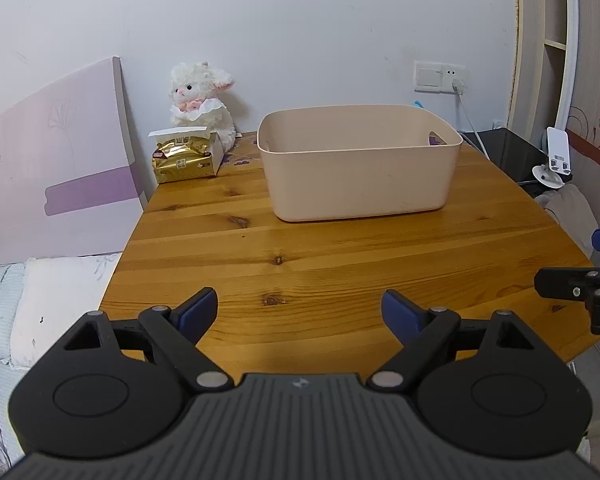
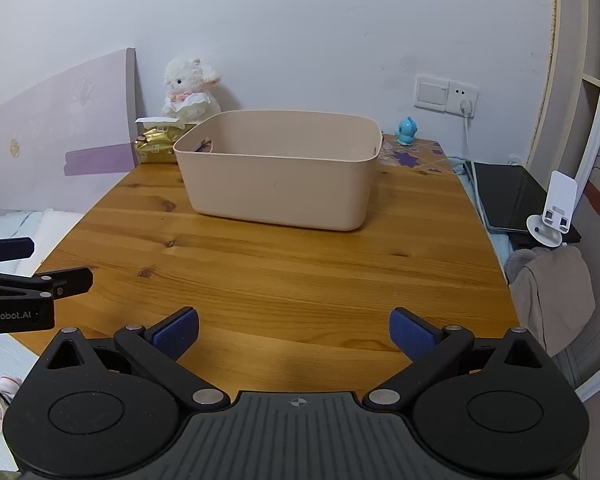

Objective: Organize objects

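Note:
A beige plastic bin [image 1: 356, 176] stands on the wooden table [image 1: 300, 264] toward the back; it also shows in the right wrist view [image 2: 276, 184]. Its inside is mostly hidden. A white plush lamb [image 1: 202, 100] sits at the back left behind a gold tissue pack [image 1: 184, 160]. A small blue toy figure [image 2: 407, 131] stands behind the bin at the right. My left gripper [image 1: 300, 312] is open and empty over the table's front edge. My right gripper [image 2: 294, 332] is open and empty beside it, to the right.
A purple headboard panel [image 1: 60, 160] and bed [image 1: 40, 300] lie left of the table. A wall socket with a cable [image 2: 466, 112], a dark tablet [image 2: 512, 196], a white phone stand [image 2: 552, 216] and grey cloth [image 2: 548, 292] are to the right.

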Demonstrator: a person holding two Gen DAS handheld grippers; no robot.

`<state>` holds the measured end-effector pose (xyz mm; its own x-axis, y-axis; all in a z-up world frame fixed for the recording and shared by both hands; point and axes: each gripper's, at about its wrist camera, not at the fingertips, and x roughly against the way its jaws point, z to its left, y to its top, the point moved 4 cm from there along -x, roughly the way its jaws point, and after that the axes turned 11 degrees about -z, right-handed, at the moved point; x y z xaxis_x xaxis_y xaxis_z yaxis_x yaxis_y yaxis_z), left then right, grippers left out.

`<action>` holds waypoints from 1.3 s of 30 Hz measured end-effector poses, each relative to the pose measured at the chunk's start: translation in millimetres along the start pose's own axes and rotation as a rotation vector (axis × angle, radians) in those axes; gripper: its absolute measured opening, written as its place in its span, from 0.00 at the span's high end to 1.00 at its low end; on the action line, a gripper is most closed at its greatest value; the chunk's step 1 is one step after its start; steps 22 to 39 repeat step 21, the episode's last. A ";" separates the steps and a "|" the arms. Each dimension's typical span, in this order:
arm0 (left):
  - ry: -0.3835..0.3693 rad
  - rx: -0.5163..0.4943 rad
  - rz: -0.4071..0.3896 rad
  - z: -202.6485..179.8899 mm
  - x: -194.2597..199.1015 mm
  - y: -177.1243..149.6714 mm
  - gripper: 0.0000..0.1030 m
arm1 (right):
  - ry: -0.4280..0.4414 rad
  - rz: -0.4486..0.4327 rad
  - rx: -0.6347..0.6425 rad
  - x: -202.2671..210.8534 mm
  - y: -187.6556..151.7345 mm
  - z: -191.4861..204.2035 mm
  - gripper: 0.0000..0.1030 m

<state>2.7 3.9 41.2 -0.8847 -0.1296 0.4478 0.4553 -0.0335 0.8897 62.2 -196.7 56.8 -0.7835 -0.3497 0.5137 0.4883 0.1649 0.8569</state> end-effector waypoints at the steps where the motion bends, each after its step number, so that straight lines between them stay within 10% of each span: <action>1: -0.003 0.000 0.000 -1.0 0.6 -0.1 0.13 | 0.002 0.003 0.002 -0.1 -0.4 0.3 0.00; 39: 0.000 0.016 0.006 -1.0 -5.9 5.7 0.13 | -0.008 0.063 0.002 -13.1 -2.4 -6.2 0.00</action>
